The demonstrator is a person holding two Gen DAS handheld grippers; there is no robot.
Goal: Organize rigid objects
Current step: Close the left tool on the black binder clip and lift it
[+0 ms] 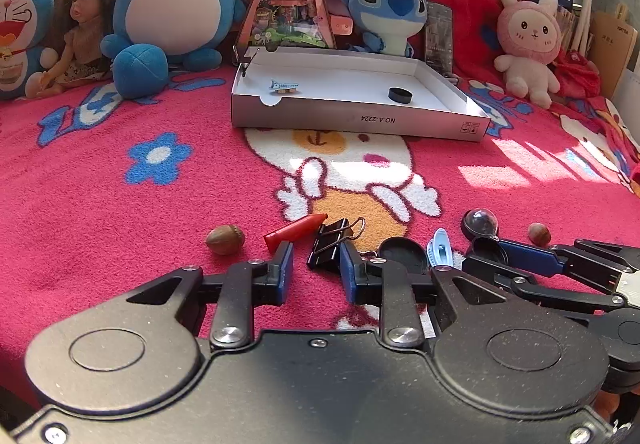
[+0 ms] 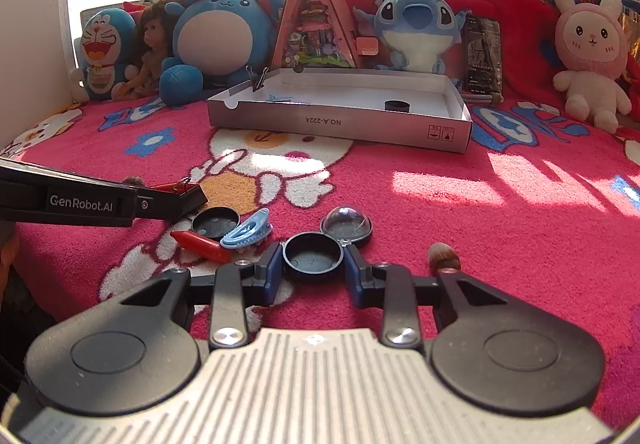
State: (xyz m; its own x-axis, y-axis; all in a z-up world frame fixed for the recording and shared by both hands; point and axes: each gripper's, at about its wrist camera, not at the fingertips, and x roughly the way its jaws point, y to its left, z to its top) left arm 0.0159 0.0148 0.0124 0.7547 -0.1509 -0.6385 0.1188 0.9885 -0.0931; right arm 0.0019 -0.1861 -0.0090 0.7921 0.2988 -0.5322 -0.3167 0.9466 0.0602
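Spreading under everything is a red fleece blanket [image 1: 100, 203] with cartoon prints, covering the bed. At its far side sits a shallow grey cardboard box [image 1: 352, 119], open-topped and white inside, with a black binder clip clamped on its back-left corner; it holds a small blue toothed clip [image 1: 283, 86] near the left and a short black cylinder [image 1: 400, 94] toward the right, the two well apart. Nearer the cameras lies a loose cluster of small rigid things. A black binder clip [image 1: 330, 244] with a wire handle rests between the spread fingers of the left tool [image 1: 316, 258], which is open and grips nothing. A red crayon-like stick [image 1: 296, 231] lies just beside the left finger, with a brown nut [image 1: 225, 239] further left. The right tool [image 2: 313, 264] has its blue pads closed against a round black cap [image 2: 313, 256], hinged to a clear dome [image 2: 347, 224]. A pale blue clip [image 2: 248, 230] and a second nut [image 2: 443, 256] lie nearby.
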